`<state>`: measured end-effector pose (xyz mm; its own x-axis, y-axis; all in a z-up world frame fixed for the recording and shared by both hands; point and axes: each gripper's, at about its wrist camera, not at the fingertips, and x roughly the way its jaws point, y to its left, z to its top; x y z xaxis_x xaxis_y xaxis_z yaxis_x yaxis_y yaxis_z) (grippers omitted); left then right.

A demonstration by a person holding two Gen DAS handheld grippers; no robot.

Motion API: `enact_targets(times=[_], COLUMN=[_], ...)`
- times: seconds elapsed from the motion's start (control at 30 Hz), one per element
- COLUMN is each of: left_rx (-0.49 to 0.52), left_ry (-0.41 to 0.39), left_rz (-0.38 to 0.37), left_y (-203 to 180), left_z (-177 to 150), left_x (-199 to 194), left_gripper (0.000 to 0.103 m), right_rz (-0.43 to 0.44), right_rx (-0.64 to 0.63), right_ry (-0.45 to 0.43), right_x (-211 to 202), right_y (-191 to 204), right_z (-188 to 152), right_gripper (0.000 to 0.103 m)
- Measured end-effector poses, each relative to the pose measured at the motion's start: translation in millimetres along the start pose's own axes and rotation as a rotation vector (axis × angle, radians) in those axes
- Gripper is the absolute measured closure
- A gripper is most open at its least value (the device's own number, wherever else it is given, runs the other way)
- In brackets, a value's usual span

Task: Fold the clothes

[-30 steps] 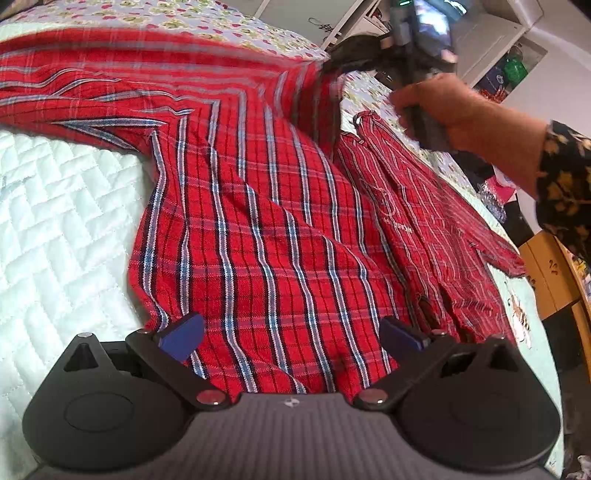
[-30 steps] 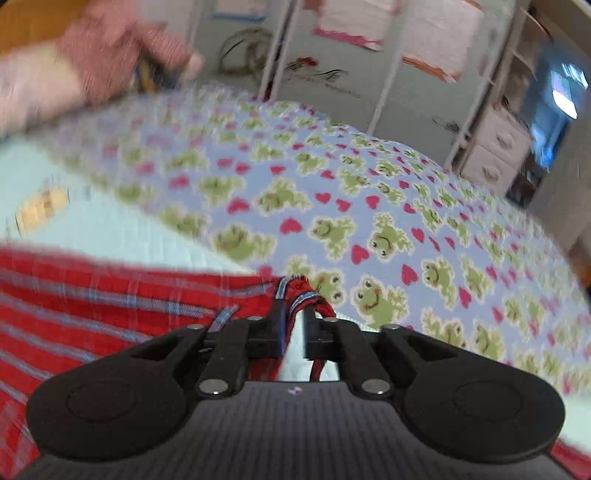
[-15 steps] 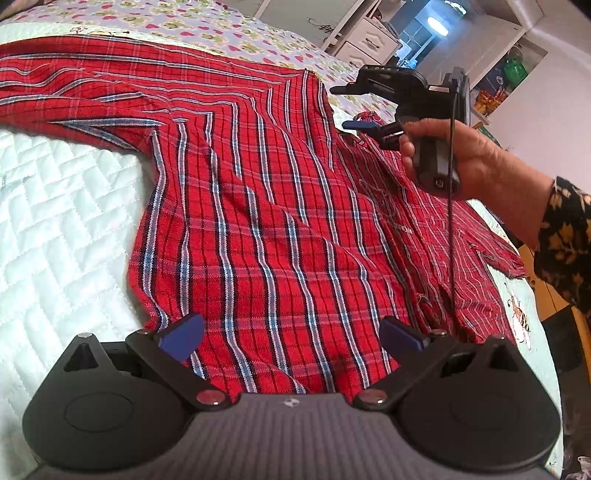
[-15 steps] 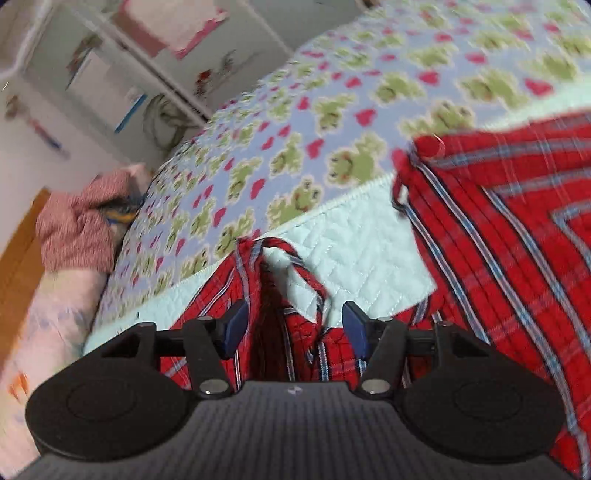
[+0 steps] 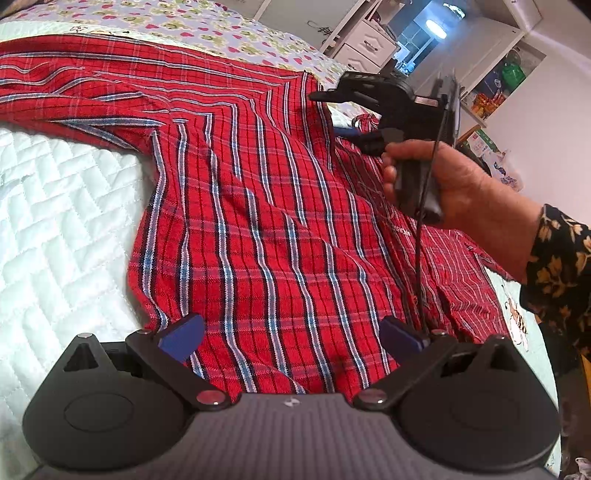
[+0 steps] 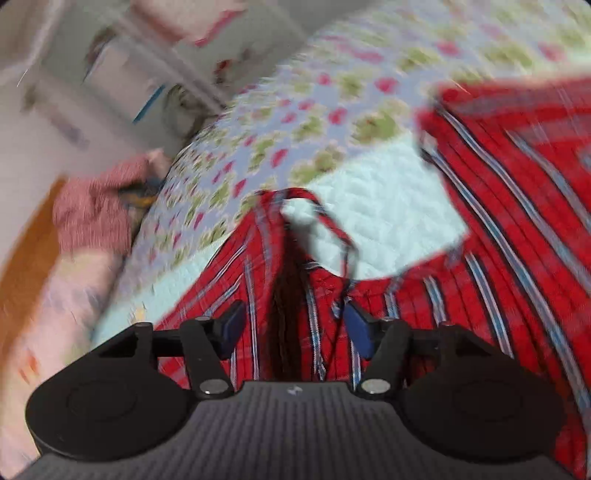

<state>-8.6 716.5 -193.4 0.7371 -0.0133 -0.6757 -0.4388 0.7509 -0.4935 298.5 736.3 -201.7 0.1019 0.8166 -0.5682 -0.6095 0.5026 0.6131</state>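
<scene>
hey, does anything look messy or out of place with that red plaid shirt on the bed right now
Nothing looks damaged. The red plaid shirt lies rumpled and half folded on the white quilt, one panel flipped over. Both the left tongs and right tongs are open, holding nothing.

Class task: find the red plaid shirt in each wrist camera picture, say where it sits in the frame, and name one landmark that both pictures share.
Left wrist view: the red plaid shirt fills the middle, spread on the white quilt, from the top left down to the left gripper.
Right wrist view: the shirt takes the right side and lower centre, blurred, ahead of the right gripper.
Shared landmark: the frog-and-heart bedspread beyond the shirt.
</scene>
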Motion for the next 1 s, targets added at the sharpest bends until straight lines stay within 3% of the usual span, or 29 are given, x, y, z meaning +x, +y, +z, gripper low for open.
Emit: enact_targets(times=[0.03, 0.07, 0.17, 0.37, 0.43, 0.53, 0.57, 0.77, 0.93, 1.0], left_rx=[0.006, 0.013, 0.039, 0.05, 0.043, 0.039, 0.039, 0.036, 0.043, 0.05], left_ry=[0.001, 0.001, 0.001, -0.006, -0.007, -0.011, -0.013, -0.021, -0.017, -0.017], left_rz=[0.003, 0.006, 0.019, 0.025, 0.02, 0.015, 0.014, 0.009, 0.002, -0.005], left_y=[-1, -2, -5, -4, -2, -2, -2, -2, -1, -1], left_z=[0, 0, -1, -4, -4, -4, -4, -6, -6, -6], left_x=[0, 0, 2, 1, 0, 0, 0, 0, 1, 1], left_gripper=[0.0, 0.0, 0.0, 0.0, 0.0, 0.0, 0.0, 0.0, 0.0, 0.0], right_rz=[-0.001, -0.011, -0.048, -0.059, -0.062, -0.081, -0.139, -0.568, -0.686, -0.664], right_rx=[-0.039, -0.05, -0.091, -0.047, -0.033, -0.028, -0.088, -0.555, -0.774, -0.799], right_ry=[0.005, 0.016, 0.015, -0.05, -0.072, -0.111, -0.132, -0.086, -0.101, -0.056], right_x=[3, 7, 14, 1, -3, -12, -19, -17, 5, 18], right_y=[4, 6, 8, -7, -12, -19, -16, 0, 4, 3], right_z=[-2, -2, -1, 4, 5, 8, 11, 19, 12, 12], right_gripper=[0.078, 0.099, 0.1, 0.103, 0.096, 0.065, 0.06, 0.058, 0.042, 0.041])
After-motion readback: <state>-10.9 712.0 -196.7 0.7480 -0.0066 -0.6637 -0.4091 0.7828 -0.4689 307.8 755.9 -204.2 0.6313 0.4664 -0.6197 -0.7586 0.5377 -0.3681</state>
